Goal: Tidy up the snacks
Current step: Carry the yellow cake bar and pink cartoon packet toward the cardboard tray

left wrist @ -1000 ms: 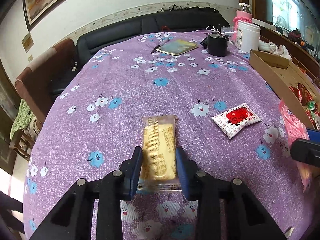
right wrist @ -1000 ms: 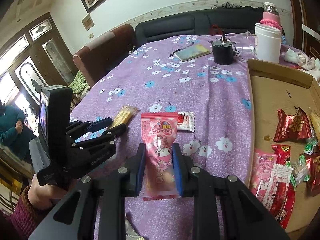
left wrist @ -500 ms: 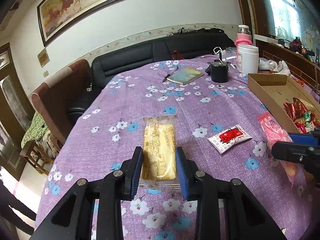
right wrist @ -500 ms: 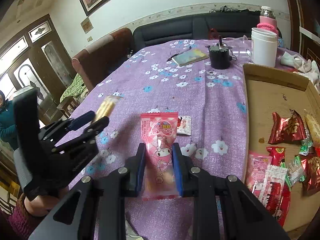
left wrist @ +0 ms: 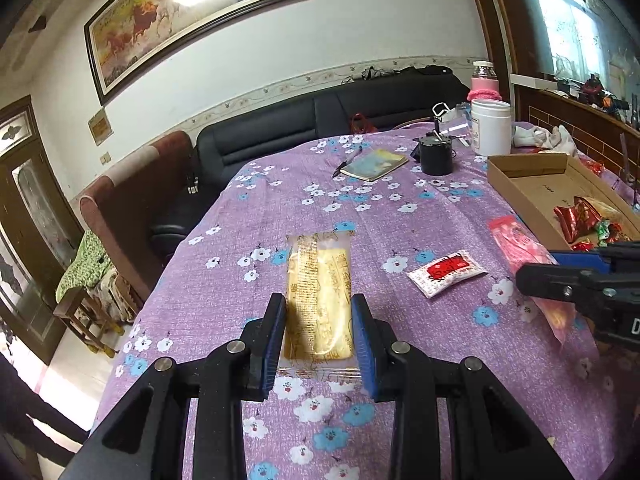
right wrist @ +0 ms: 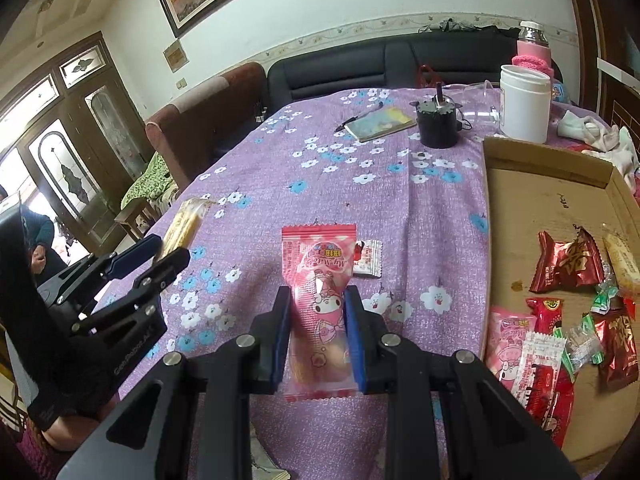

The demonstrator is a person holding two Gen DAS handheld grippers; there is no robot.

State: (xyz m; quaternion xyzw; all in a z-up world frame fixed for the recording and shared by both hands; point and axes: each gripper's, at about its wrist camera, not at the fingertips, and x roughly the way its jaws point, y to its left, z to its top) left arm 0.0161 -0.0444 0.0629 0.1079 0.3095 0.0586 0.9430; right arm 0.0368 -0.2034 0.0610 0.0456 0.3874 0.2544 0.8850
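Observation:
My left gripper [left wrist: 319, 312] is shut on a yellow biscuit pack [left wrist: 320, 280] and holds it above the purple flowered tablecloth [left wrist: 280, 208]; it also shows in the right wrist view [right wrist: 160, 256] at the left. My right gripper [right wrist: 318, 304] is shut on a pink snack pack [right wrist: 318, 276], also seen in the left wrist view [left wrist: 520, 248]. A small red-and-white sachet [left wrist: 446, 272] lies on the cloth between the grippers [right wrist: 366, 258]. A cardboard tray [right wrist: 532, 208] at the right holds several wrapped snacks [right wrist: 568, 264].
At the far end of the table stand a black cup [right wrist: 436, 122], a white jar [right wrist: 524, 102], a pink bottle [right wrist: 534, 48] and a notebook with a pen [right wrist: 380, 122]. A black sofa [left wrist: 320, 124] and a brown armchair [left wrist: 132, 188] border the table. A person sits at the left [right wrist: 36, 240].
My left gripper has lifted the biscuit pack off the cloth and tilted upward, showing more of the room. My right gripper has kept its hold on the pink pack with little movement.

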